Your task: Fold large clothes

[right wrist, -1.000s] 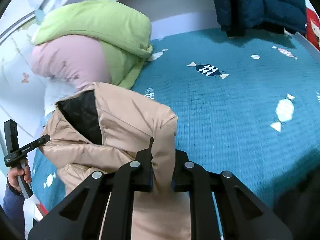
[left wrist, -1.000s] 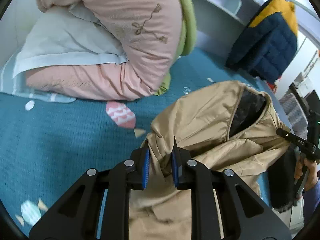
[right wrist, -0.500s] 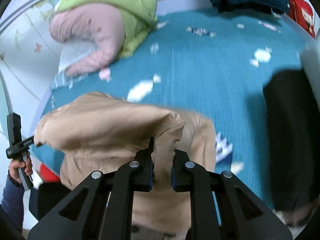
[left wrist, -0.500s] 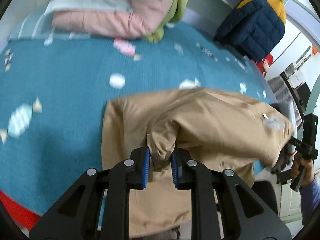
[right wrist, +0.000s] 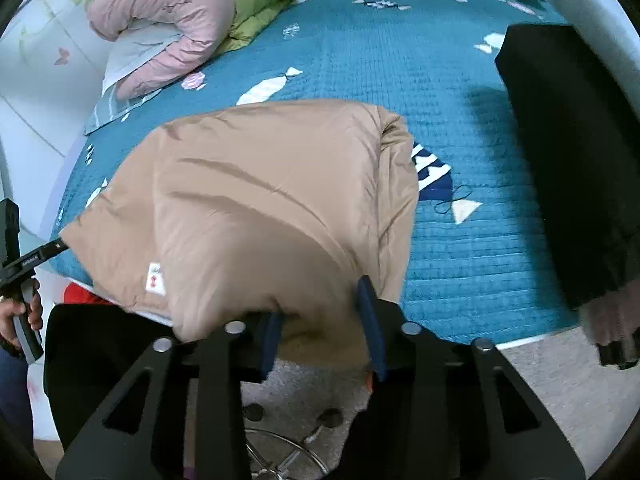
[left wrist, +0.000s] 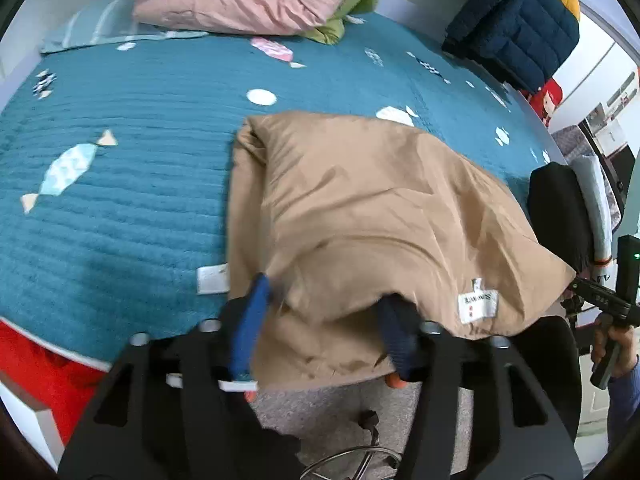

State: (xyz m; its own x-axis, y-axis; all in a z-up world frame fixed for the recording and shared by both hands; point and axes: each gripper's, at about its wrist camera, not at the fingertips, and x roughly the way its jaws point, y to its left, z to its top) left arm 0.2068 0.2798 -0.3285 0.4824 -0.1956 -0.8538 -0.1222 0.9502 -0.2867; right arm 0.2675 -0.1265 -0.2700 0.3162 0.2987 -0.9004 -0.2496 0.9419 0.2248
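A tan puffy jacket (left wrist: 368, 208) lies folded over at the near edge of the teal bed (left wrist: 120, 200), its hem hanging past the edge; it also shows in the right wrist view (right wrist: 256, 208). My left gripper (left wrist: 320, 320) is open, its blue pads either side of the jacket's near-left edge, fabric draped over the gap. My right gripper (right wrist: 320, 320) is open at the jacket's near-right edge, fabric slack between the pads. A white label (left wrist: 478, 305) shows on the hem.
A pink and green bedding pile (left wrist: 248, 4) lies at the bed's head. A navy and yellow jacket (left wrist: 516, 24) hangs at the far right. A black garment (right wrist: 568, 168) lies at the bed's right side. Chair base and grey floor (right wrist: 288, 440) are below.
Both grippers pulled the jacket's upper part back toward the bed's near edge, folding it over, then opened; the fabric is let go and now rests loose.
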